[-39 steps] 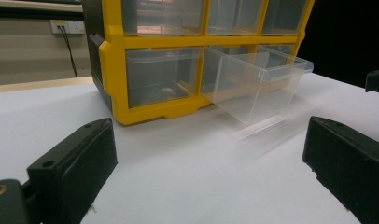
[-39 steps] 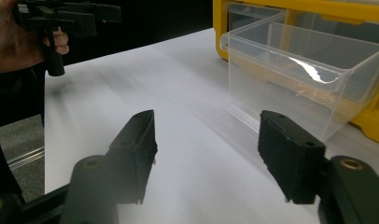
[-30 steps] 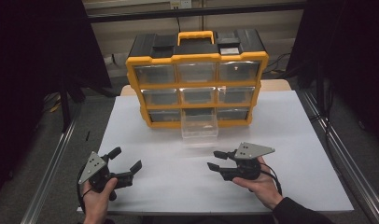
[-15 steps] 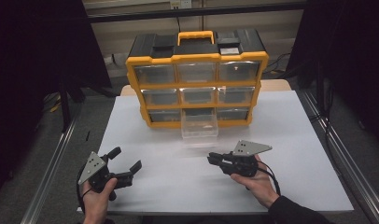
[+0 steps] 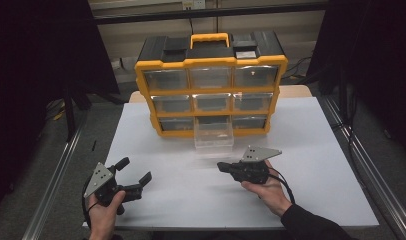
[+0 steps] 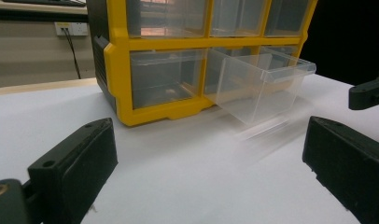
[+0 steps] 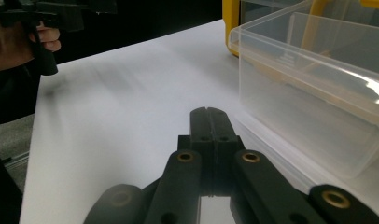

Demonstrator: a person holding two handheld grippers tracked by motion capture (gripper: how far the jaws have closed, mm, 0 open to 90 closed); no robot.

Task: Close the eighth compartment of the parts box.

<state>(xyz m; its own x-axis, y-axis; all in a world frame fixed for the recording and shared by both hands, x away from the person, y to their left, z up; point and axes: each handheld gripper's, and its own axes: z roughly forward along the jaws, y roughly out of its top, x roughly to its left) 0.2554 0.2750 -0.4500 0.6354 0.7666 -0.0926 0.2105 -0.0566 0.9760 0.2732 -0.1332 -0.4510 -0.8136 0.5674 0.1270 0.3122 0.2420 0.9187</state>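
Note:
A yellow and black drawer cabinet (image 5: 211,85) stands at the back of the white table (image 5: 311,150). Its bottom middle clear drawer (image 5: 214,136) is pulled out onto the table and looks empty. My right gripper (image 5: 221,166) hovers just in front of that drawer, pointing left; its jaws have just been closing and now stand pressed together with nothing between them. In the right gripper view the drawer (image 7: 313,79) sits to the right of the shut jaws. My left gripper (image 5: 136,172) rests near the table's front left corner, jaws wide apart and empty, facing the cabinet (image 6: 178,60) and drawer (image 6: 260,81).
Metal rails (image 5: 56,175) run along both sides of the table, with dark floor beyond. Bare white table surface lies between the two grippers. The cabinet's other clear drawers are pushed in.
The right gripper's jaws closed from apart to pressed together. Neither hand moved noticeably, and the left gripper stayed open.

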